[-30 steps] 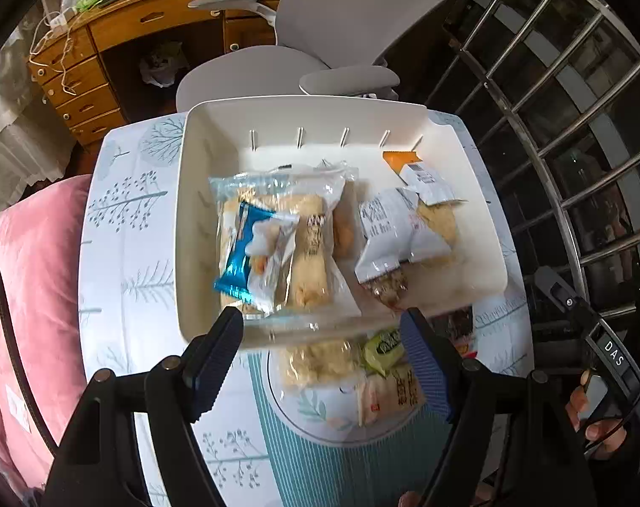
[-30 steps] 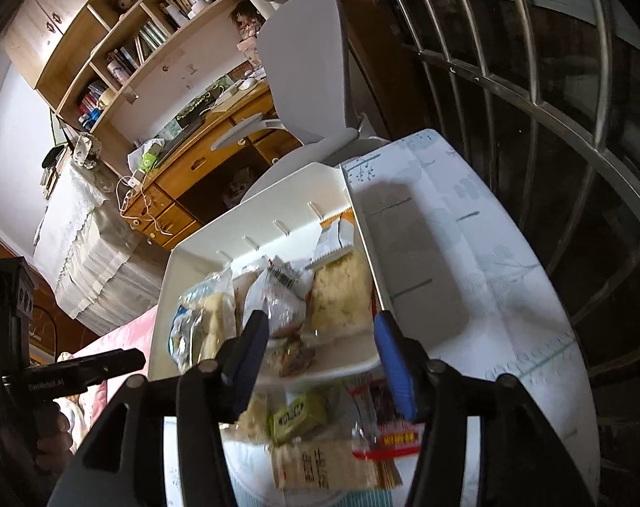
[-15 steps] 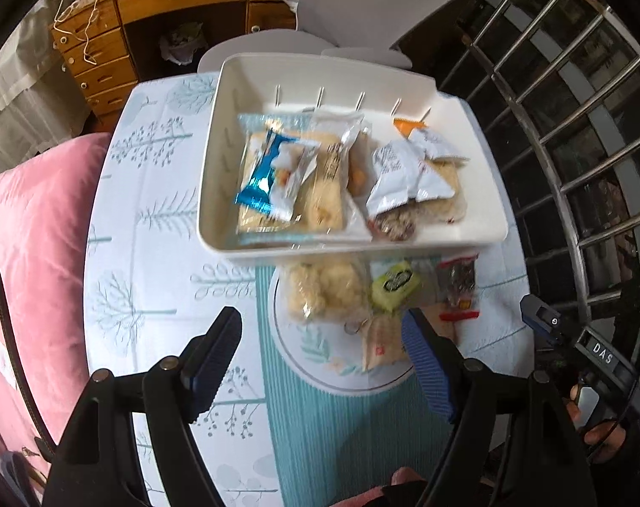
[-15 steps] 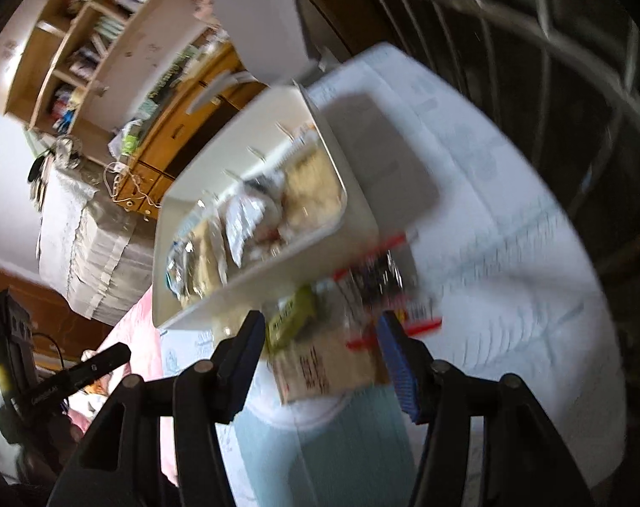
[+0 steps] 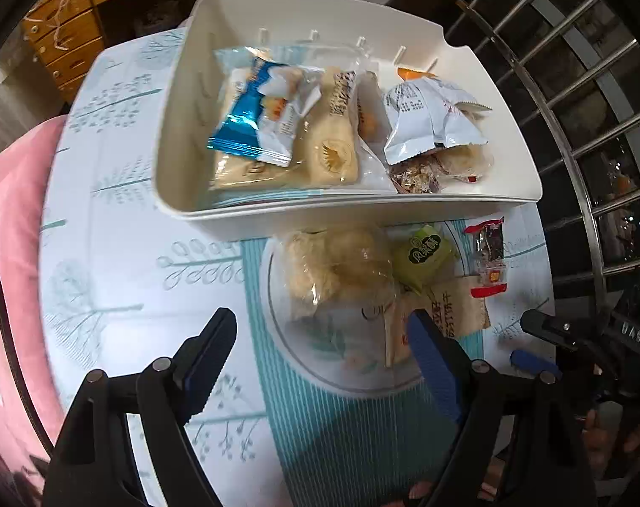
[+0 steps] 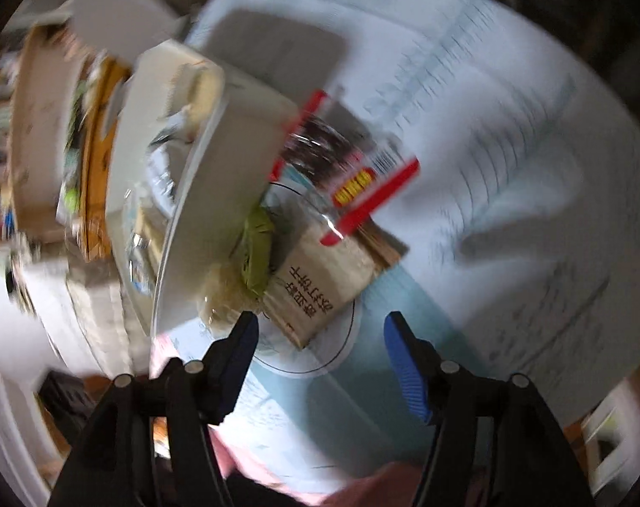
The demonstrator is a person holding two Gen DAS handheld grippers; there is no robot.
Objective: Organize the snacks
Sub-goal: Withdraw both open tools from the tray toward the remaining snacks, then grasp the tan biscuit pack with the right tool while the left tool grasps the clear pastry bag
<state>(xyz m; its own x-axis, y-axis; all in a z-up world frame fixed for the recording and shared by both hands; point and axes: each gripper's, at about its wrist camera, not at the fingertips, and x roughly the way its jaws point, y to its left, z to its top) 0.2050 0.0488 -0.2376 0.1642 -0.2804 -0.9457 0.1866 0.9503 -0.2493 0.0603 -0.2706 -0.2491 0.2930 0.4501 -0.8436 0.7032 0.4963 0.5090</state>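
left black two-finger gripper with blue pads (image 5: 322, 340): pointed steeply down, jaws being opened, nothing held between them. right black two-finger gripper with blue pads (image 6: 320, 340): angled down, jaws being opened, nothing gripped.

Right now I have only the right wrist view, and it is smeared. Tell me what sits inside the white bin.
Observer: The white bin holds several wrapped snacks, among them a blue packet at its left end.
Operator: Now say where the left tool is.
Observer: The left tool hangs over the plate, jaws opening, nothing between them.
Operator: Name the snack nearest it.
Observer: A clear bag of pale puffs lies on the plate, just ahead of the tool.
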